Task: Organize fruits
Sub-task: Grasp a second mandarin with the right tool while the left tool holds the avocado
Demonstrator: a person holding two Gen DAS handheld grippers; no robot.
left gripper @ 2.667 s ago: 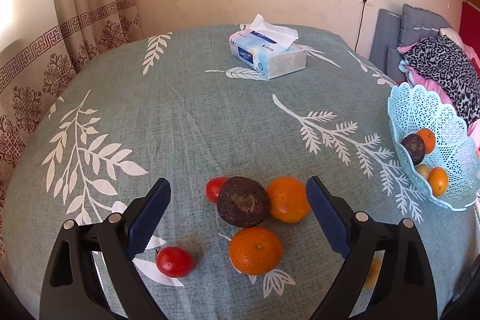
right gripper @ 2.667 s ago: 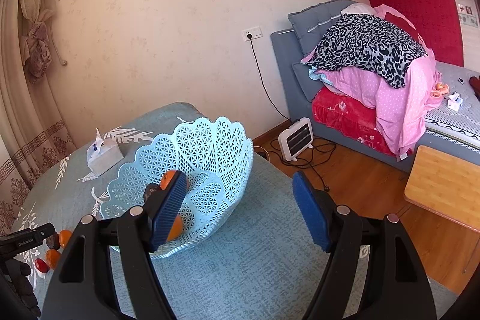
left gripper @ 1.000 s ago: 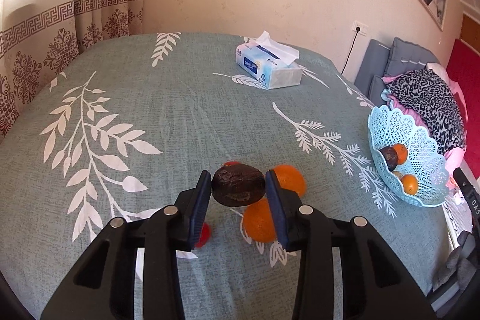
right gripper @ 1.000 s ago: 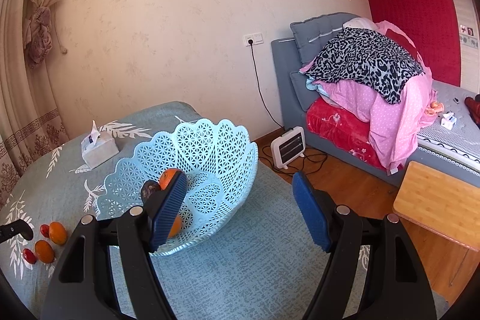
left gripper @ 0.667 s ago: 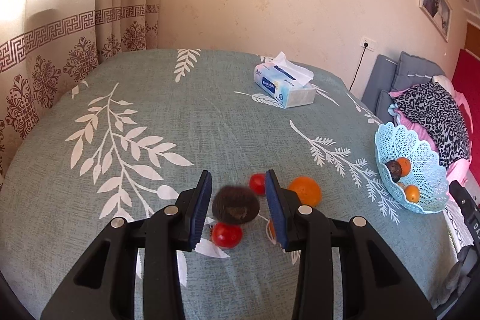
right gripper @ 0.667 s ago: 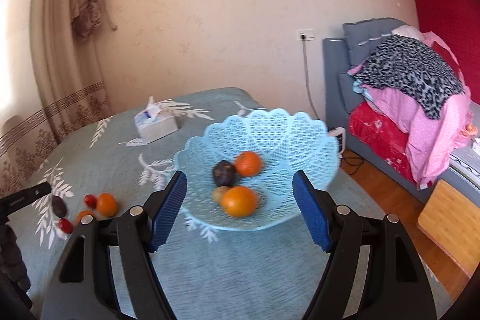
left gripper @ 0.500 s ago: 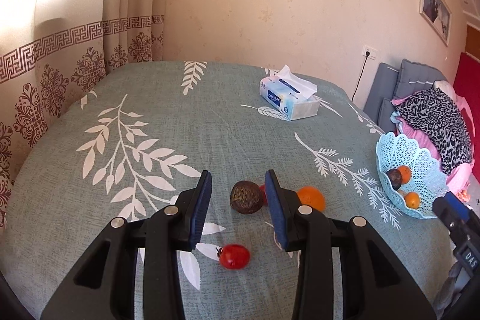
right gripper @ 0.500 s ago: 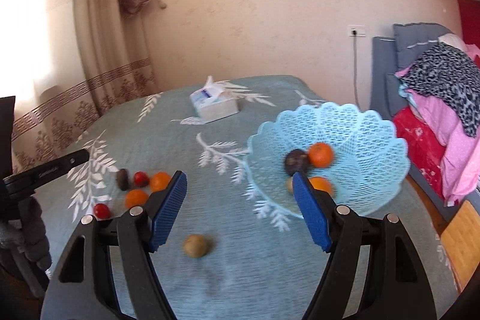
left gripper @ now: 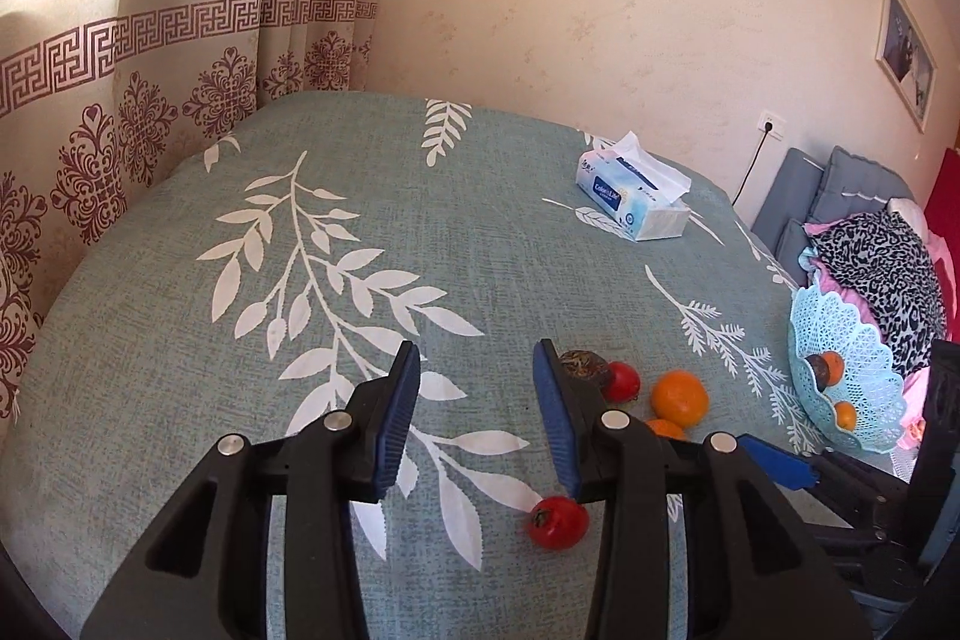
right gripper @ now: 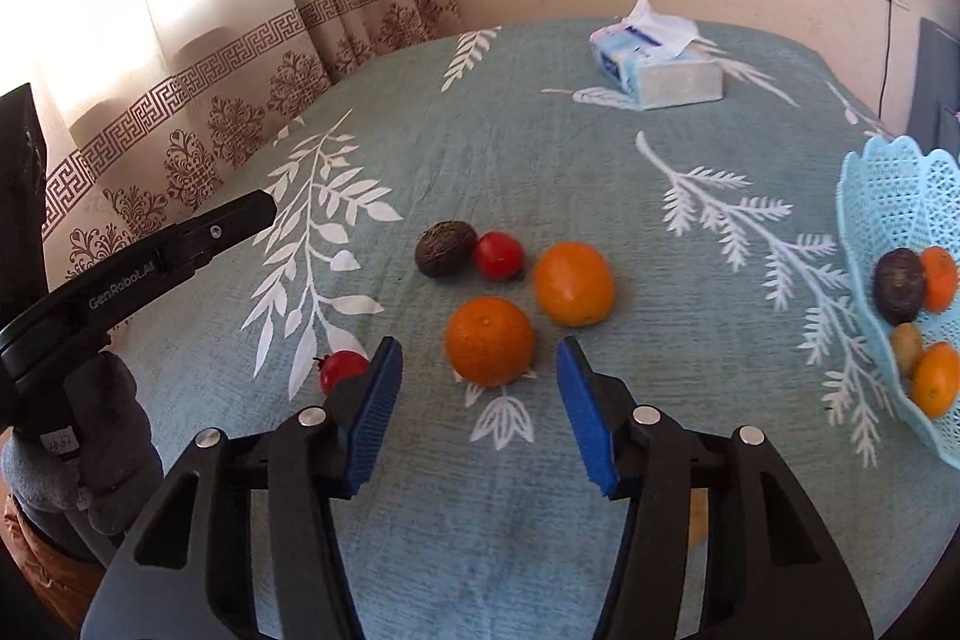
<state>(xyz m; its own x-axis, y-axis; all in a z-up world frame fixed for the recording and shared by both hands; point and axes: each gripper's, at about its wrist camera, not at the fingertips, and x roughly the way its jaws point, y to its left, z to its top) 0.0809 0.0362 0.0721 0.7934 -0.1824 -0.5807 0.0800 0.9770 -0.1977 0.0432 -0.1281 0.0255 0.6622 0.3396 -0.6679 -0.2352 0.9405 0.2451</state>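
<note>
Leaf-patterned tabletop [right gripper: 600, 160] carries loose fruit — two oranges [right gripper: 489, 340], a dark avocado [right gripper: 445, 248], tomatoes [right gripper: 498, 254] — beside the blue basket [right gripper: 888, 196]. Right tongs [right gripper: 477, 400] gape, empty, around the nearer orange; left tongs [left gripper: 474, 418] part-open, empty.

black plastic left gripper [right gripper: 150, 256]: side reads "GenRobot.AI" | blue-and-white soft tissue pack [left gripper: 631, 204]: dark blue label, wording looks like "Color Life", uncertain | small tag below gripper: digits unreadable

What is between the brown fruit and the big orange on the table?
A small red tomato sits between the brown fruit and the far orange, touching the brown fruit. The right wrist view shows it best.
</note>
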